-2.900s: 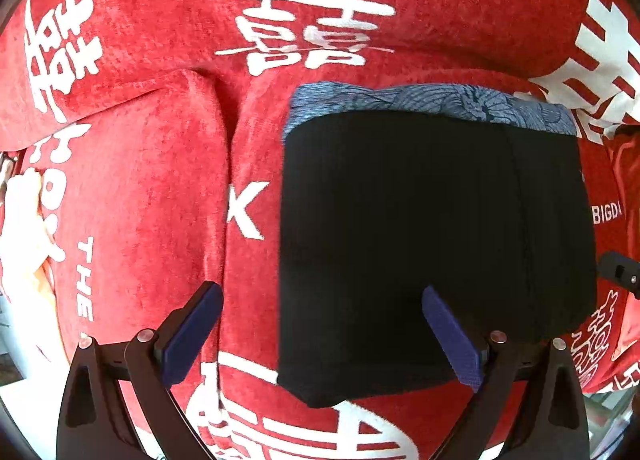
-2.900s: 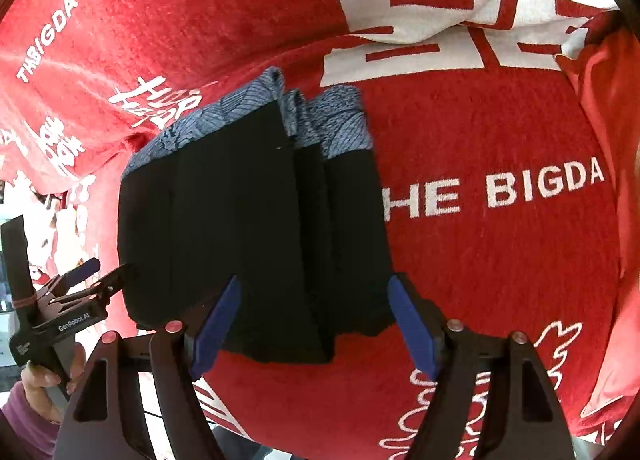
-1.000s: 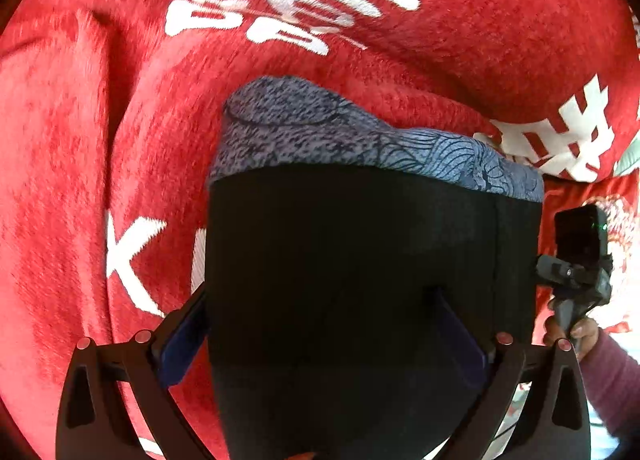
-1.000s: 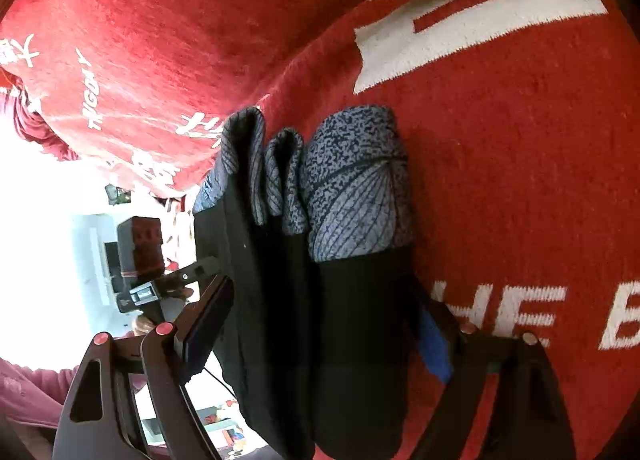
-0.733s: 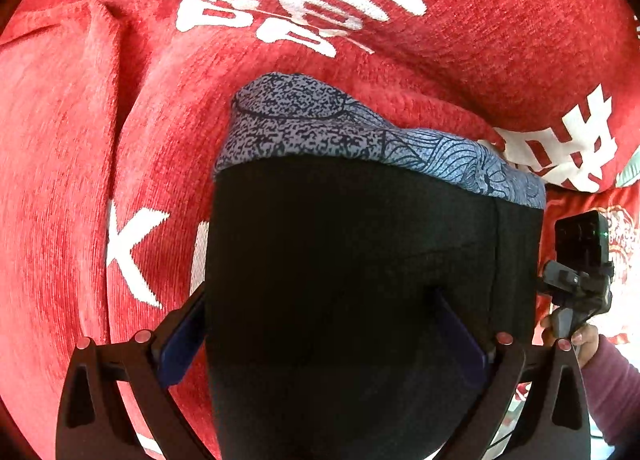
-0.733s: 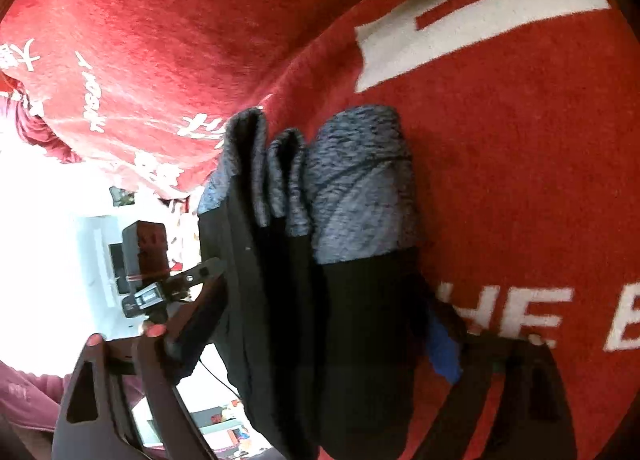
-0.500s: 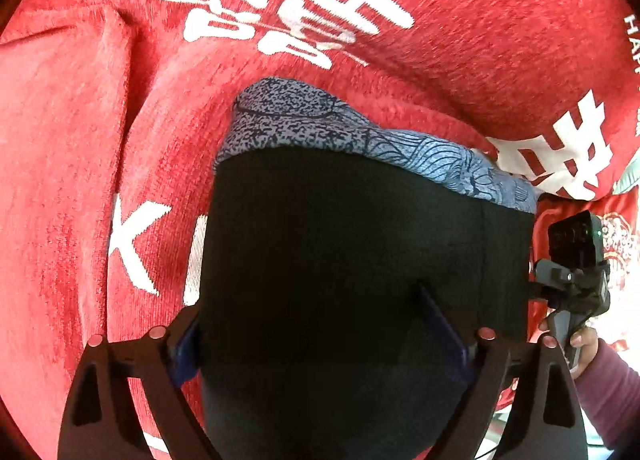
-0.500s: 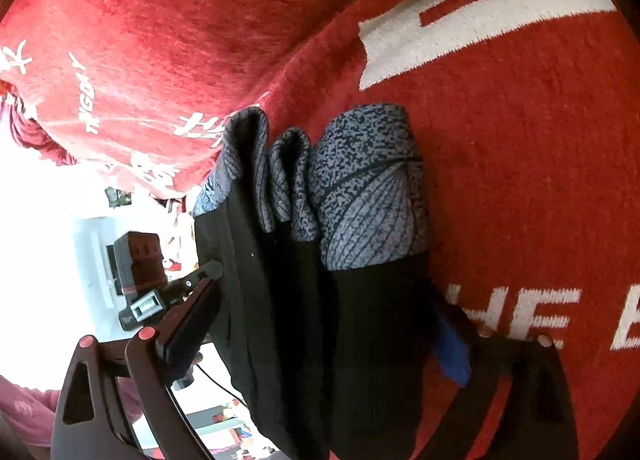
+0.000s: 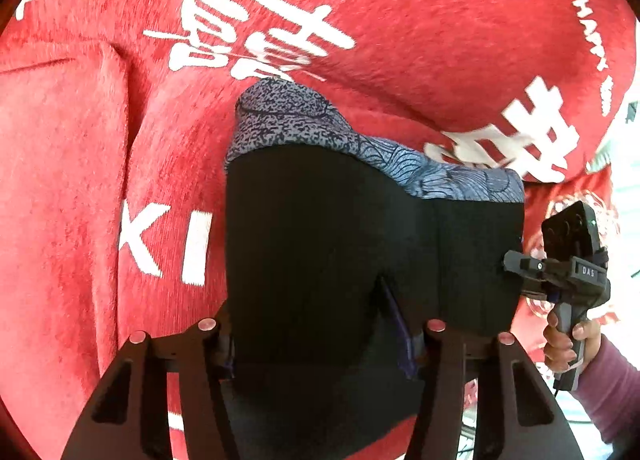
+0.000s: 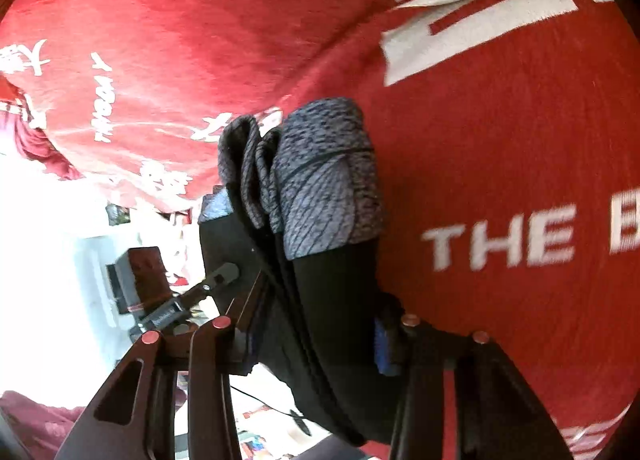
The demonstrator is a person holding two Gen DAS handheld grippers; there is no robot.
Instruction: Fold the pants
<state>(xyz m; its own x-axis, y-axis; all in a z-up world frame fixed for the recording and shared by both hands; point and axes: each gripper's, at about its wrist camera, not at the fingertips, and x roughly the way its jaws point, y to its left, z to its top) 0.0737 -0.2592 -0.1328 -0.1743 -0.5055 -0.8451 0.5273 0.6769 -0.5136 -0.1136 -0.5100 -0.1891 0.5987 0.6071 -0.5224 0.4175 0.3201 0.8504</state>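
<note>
Nearest to us in the left wrist view, our left hand-held gripper [image 9: 308, 324] has just been closing and now clamps the folded pants [image 9: 332, 244]: the black cloth fills the gap between its fingers and bunches around the right pad. In the right wrist view, our right hand-held gripper [image 10: 316, 320] has likewise just been closing, and its fingers squeeze the stacked layers of the pants [image 10: 336, 292] from both sides, with a blue pad showing at the right edge of the bundle.

The pants are a thick folded bundle, black along the body with a blue-grey patterned waistband [image 9: 360, 147] at the far end. Seen from the right wrist, the waistband [image 10: 320, 179] shows as several rolled layers side by side. The bundle is held between both hand-held grippers, its far end close over the red blanket [image 9: 80, 179]; we cannot tell whether it touches there.

Beyond the pants, the red blanket [image 10: 520, 139] spreads out with white characters and letters printed across it, and a fold runs through it at the left of the left wrist view.

At the right edge of the left wrist view we see the right hand [image 9: 568, 344] in a purple sleeve [image 9: 608, 388], wrapped around the grip of its device.
</note>
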